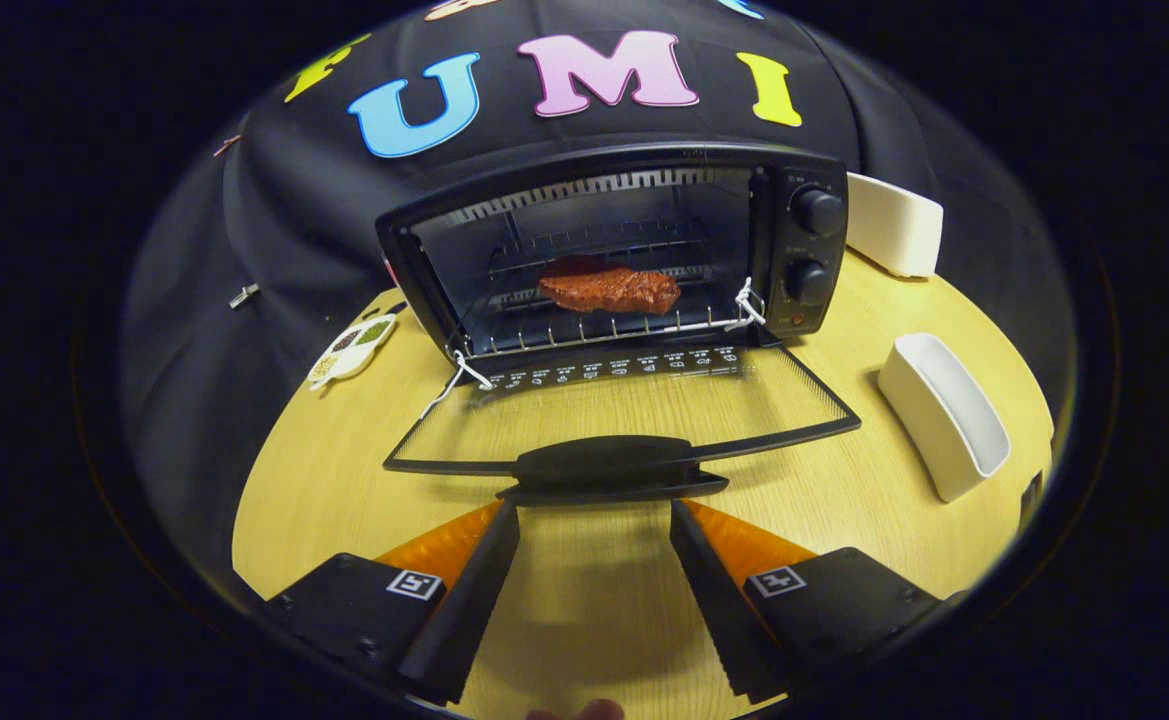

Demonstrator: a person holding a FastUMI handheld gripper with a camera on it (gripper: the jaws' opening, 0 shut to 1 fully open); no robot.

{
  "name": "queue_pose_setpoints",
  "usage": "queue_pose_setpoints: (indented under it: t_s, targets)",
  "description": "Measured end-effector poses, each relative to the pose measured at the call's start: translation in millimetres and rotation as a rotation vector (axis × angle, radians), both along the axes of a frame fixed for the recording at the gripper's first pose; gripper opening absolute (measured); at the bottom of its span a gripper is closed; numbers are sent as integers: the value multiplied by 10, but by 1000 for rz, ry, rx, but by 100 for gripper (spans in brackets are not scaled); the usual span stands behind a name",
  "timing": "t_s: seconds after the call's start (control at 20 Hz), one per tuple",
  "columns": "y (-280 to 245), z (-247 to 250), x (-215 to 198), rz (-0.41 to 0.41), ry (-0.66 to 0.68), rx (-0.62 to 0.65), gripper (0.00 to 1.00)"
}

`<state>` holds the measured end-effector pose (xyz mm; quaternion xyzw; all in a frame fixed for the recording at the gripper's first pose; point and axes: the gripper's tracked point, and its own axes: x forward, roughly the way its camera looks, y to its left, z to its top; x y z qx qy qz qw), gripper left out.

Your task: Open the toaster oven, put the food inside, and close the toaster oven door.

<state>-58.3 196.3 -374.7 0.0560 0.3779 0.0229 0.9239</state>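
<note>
Here the tongs (594, 510) gape empty just short of the glass door's (624, 410) curved handle (609, 462), ridged steak (609, 289) on the wire rack (594, 335).

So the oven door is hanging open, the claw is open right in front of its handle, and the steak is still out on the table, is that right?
Not quite. The steak is not on the table: it lies on the rack inside the toaster oven. The rest holds: the door is down, and the claw is open just before its handle, as the gripper view shows.
</note>
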Motion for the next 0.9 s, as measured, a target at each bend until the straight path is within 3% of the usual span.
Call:
queue_pose_setpoints:
  t_s: [0.6, 0.9]
  targets:
    - [69, 895, 614, 19, -200, 18, 96]
    - [22, 1010, 1052, -3, -228, 38, 99]
